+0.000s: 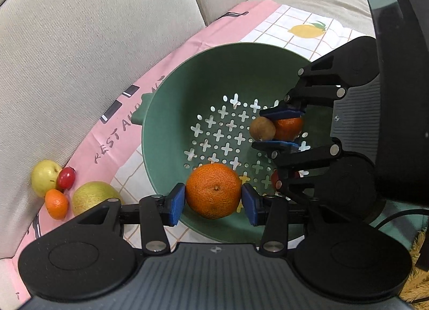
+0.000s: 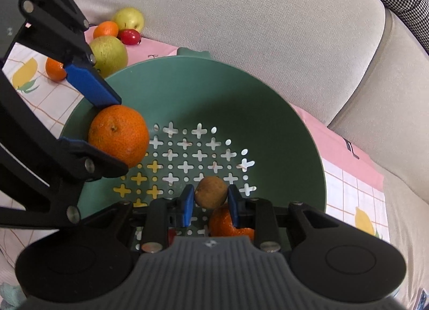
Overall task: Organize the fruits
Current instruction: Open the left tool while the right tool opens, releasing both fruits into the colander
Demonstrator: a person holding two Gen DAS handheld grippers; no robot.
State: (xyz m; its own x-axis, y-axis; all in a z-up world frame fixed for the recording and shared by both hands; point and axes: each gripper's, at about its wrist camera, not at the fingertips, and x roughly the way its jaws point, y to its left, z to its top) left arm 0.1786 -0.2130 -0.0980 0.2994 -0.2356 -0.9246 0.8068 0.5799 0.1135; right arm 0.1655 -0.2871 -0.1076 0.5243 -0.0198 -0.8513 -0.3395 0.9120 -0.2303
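Left wrist view: my left tool (image 1: 213, 204) was clamped on a big orange (image 1: 213, 194), held over the green colander (image 1: 171, 100) so it'd drop in. Right wrist view: my right tool (image 2: 210, 204) gripped a brown fruit (image 2: 211, 192) low inside.

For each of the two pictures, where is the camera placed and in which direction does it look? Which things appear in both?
Left wrist: sits on the left gripper, looking forward and down into the green colander; its own fingers clamp the large orange; the right gripper enters from the right.
Right wrist: sits on the right gripper, looking into the colander; its fingers flank a brown fruit; the left gripper shows at left.
Shared: colander, large orange, brown fruit, pink cloth, loose fruit pile.
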